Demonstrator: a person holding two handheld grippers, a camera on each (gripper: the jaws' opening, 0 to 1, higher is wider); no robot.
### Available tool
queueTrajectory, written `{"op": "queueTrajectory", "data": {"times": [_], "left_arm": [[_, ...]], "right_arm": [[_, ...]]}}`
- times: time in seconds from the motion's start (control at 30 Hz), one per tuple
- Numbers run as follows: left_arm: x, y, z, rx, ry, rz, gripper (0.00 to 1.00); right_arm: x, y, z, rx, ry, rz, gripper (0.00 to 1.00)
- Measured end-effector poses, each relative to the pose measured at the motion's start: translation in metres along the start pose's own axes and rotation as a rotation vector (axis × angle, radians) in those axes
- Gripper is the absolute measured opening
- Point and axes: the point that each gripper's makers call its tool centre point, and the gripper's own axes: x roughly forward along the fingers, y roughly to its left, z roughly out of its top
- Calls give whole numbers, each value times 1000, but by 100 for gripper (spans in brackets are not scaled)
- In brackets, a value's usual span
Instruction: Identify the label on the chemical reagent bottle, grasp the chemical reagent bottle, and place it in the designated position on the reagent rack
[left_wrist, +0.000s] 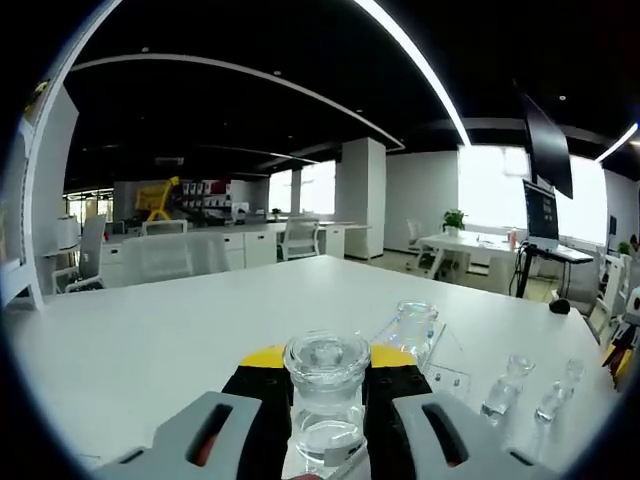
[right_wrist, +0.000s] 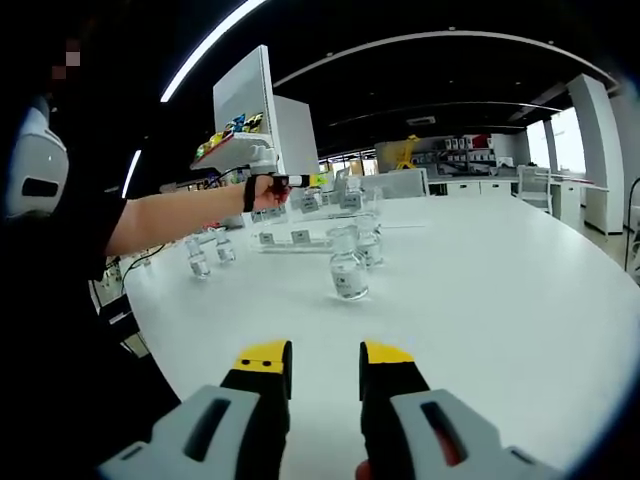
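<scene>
A clear glass reagent bottle with a round glass stopper stands upright between the jaws of my left gripper, which is shut on it above the white table. Just behind it, a second clear bottle sits by the clear rack with small labels. In the right gripper view my right gripper is open and empty, low over the table. Ahead of it stand two clear bottles, one behind the other, in front of the clear rack. A person's arm reaches over the rack.
Two small stoppered bottles stand right of the rack, also seen as small bottles at the table's left side. Office desks, chairs and a monitor lie beyond the table's far edge. A white pillar rises behind the rack.
</scene>
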Motion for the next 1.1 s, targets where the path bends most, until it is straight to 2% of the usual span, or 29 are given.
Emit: {"op": "queueTrajectory", "data": {"times": [0.73, 1.1], "left_arm": [[-3, 1, -16, 7, 60, 0, 27], [-3, 4, -19, 9, 69, 14, 27]], "right_arm": [[2, 7, 0, -1, 4, 12, 26], [3, 10, -1, 2, 6, 15, 26]]}}
